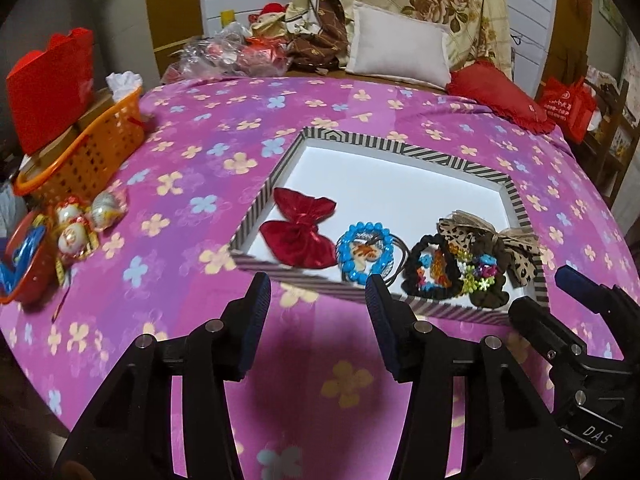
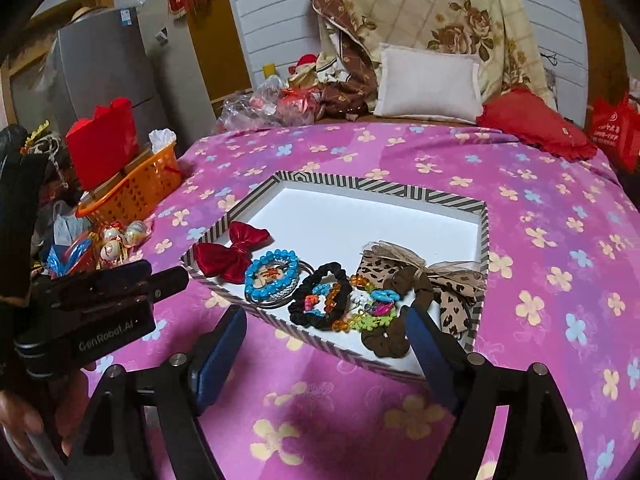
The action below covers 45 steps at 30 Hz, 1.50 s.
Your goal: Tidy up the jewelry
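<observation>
A shallow tray with a striped rim point(image 1: 400, 148) point(image 2: 380, 188) and a white floor lies on the purple flowered cloth. Along its near side sit a red velvet bow point(image 1: 300, 232) point(image 2: 236, 254), a blue bead bracelet point(image 1: 362, 254) point(image 2: 272, 276), a black scrunchie point(image 1: 412, 272) point(image 2: 298, 308) with coloured beads, a leopard-print bow point(image 1: 500, 240) point(image 2: 384, 266) and a brown scrunchie point(image 2: 384, 344). My left gripper point(image 1: 318, 284) point(image 2: 168, 276) hangs open and empty just before the tray's near-left rim. The right gripper point(image 2: 324, 314) point(image 1: 548, 292) is open wide, empty, above the near-right rim.
At the left edge stand an orange basket point(image 1: 92, 148) holding a red bag point(image 1: 48, 92), with foil-wrapped sweets point(image 1: 76, 224) in front. A white pillow point(image 1: 400, 48) and a red cushion point(image 1: 492, 92) lie beyond the cloth. A hand point(image 2: 24, 412) holds the left gripper.
</observation>
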Available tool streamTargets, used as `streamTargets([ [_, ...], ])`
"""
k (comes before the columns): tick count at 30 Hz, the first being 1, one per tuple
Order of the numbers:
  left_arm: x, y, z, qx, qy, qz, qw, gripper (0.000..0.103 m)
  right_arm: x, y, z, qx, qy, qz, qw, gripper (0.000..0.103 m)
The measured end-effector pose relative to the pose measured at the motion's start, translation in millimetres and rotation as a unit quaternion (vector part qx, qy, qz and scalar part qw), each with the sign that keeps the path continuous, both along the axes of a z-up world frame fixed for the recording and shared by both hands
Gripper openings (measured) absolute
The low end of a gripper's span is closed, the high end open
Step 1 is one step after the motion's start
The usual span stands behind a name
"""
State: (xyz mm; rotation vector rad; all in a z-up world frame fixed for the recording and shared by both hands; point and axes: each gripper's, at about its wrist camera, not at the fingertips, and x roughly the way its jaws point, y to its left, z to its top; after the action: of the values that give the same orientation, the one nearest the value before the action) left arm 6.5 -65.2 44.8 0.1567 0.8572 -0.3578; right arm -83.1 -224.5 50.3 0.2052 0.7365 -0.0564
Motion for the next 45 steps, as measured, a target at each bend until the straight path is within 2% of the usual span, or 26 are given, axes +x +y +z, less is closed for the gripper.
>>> streamTargets([
  [13,-26,15,12,-0.004,-0.02,0.013,0.9997,0.049,-14,7,1,-0.003,0.009,-0.006,1.0,0.081],
  [45,-46,25,10,0.005,-0.022,0.017,0.9996,0.049,-21,13,-1,0.0,0.025,-0.002,1.0,0.082],
])
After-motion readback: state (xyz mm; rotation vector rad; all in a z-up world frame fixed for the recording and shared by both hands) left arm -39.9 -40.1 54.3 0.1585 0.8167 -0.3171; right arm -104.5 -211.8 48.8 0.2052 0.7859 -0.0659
